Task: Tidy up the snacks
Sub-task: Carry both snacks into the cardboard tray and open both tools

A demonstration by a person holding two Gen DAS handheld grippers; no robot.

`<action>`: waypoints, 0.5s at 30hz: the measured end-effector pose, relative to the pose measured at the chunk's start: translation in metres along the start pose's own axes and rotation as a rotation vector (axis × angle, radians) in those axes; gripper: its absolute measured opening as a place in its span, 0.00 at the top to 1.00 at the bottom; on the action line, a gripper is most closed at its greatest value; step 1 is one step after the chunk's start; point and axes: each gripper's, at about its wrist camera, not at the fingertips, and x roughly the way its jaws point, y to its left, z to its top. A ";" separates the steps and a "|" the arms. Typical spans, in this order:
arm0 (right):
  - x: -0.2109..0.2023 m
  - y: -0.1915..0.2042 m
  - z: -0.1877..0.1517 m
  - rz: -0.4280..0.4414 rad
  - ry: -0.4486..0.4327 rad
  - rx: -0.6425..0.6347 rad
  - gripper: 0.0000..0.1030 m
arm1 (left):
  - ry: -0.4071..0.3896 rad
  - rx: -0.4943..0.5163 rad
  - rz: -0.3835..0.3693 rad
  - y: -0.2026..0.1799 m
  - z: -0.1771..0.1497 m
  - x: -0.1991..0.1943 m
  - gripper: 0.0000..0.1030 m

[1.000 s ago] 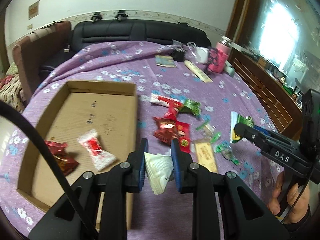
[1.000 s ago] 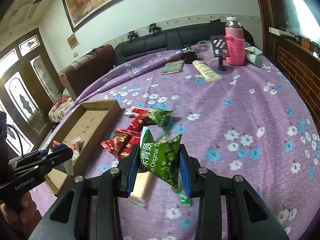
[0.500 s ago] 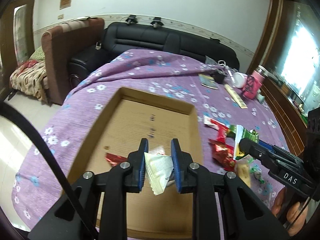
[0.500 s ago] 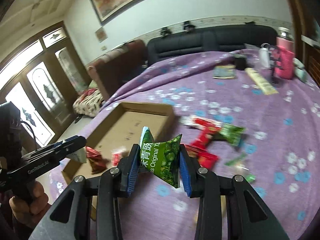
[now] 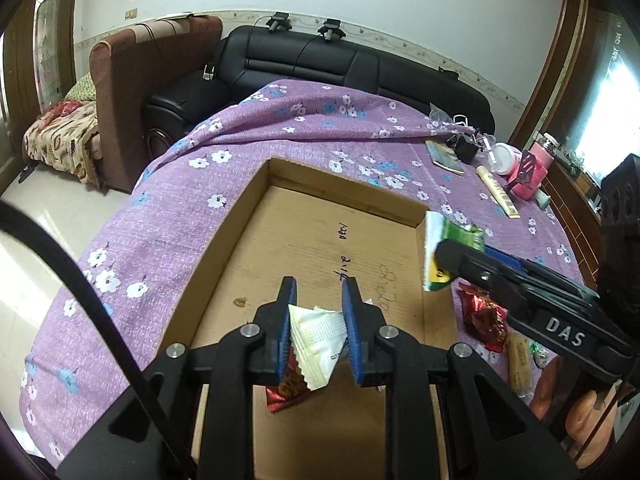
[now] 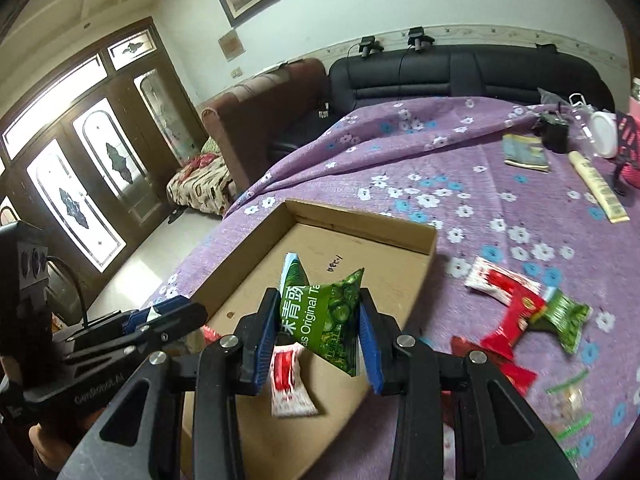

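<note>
My left gripper (image 5: pixel 318 312) is shut on a white snack packet (image 5: pixel 316 336) and holds it above the open cardboard box (image 5: pixel 256 196). A red packet (image 5: pixel 286 394) lies in the box below it. My right gripper (image 6: pixel 320 320) is shut on a green pea snack bag (image 6: pixel 326 316), held over the box (image 6: pixel 360 224); a red and white packet (image 6: pixel 286 384) lies inside beneath. The right gripper with its green bag (image 5: pixel 452 252) shows at the box's right rim in the left wrist view. The left gripper (image 6: pixel 160 320) shows at lower left in the right wrist view.
Loose red and green packets (image 6: pixel 524 312) lie on the purple flowered cloth (image 6: pixel 500 200) right of the box. A pink bottle (image 5: pixel 532 168), a white jar (image 5: pixel 506 158), a long tube (image 5: pixel 498 196) and a booklet (image 5: pixel 446 158) stand at the far end. A black sofa (image 5: pixel 340 64) is behind.
Both grippers have moved left from the loose snack pile to above the box, each still holding its packet. The right gripper's green bag now hangs at the box's right rim.
</note>
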 end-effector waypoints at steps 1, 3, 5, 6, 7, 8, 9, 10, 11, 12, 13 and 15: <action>0.004 0.001 0.001 0.000 0.006 -0.003 0.64 | 0.005 0.001 -0.001 0.000 0.002 0.004 0.76; 0.013 0.001 0.003 -0.001 0.017 -0.009 0.64 | 0.012 0.000 0.002 0.002 0.004 0.008 0.76; 0.022 0.000 0.005 -0.002 0.031 -0.011 0.64 | 0.024 -0.008 0.002 0.005 0.007 0.015 0.76; 0.027 0.000 0.005 -0.003 0.038 -0.013 0.64 | 0.030 -0.013 0.004 0.006 0.008 0.018 0.76; 0.033 -0.001 0.006 -0.008 0.048 -0.019 0.64 | 0.035 -0.014 0.008 0.007 0.009 0.021 0.76; 0.038 -0.001 0.006 -0.011 0.059 -0.025 0.64 | 0.040 -0.016 0.012 0.008 0.010 0.023 0.76; 0.043 -0.001 0.006 -0.017 0.071 -0.028 0.64 | 0.044 -0.020 0.013 0.009 0.012 0.026 0.76; 0.046 -0.002 0.007 -0.022 0.080 -0.031 0.64 | 0.052 -0.024 0.015 0.010 0.013 0.029 0.76; 0.050 -0.002 0.007 -0.025 0.090 -0.035 0.64 | 0.059 -0.027 0.019 0.011 0.014 0.032 0.76; 0.055 -0.003 0.007 -0.032 0.104 -0.041 0.64 | 0.065 -0.028 0.021 0.011 0.014 0.034 0.76; 0.059 -0.003 0.006 -0.038 0.115 -0.046 0.64 | 0.071 -0.028 0.022 0.012 0.015 0.037 0.76; 0.064 -0.002 0.006 -0.041 0.128 -0.054 0.64 | 0.085 -0.029 0.020 0.012 0.015 0.042 0.75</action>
